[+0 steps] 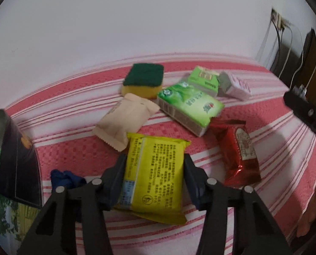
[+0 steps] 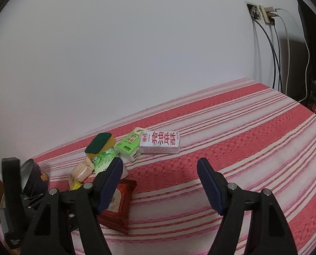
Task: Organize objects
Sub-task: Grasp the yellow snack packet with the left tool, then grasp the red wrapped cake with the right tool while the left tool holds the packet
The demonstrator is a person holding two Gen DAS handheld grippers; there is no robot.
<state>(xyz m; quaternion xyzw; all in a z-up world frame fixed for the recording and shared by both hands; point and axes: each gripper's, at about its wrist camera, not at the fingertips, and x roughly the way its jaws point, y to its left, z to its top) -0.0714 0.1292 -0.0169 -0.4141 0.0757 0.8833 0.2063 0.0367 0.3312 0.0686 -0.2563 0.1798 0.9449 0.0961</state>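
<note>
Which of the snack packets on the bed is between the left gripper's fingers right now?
The yellow packet, printed side up, sits between the left gripper fingers with both pads against its edges. The beige packet and red packet lie free on the striped cover.

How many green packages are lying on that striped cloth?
2. The larger green packet lies mid-cloth beside the beige pouch; the small green box sits just behind it, against the white box. Others could be hidden behind the claws.

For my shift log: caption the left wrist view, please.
Left gripper fingers clamp a yellow snack packet on the striped cloth.
</note>
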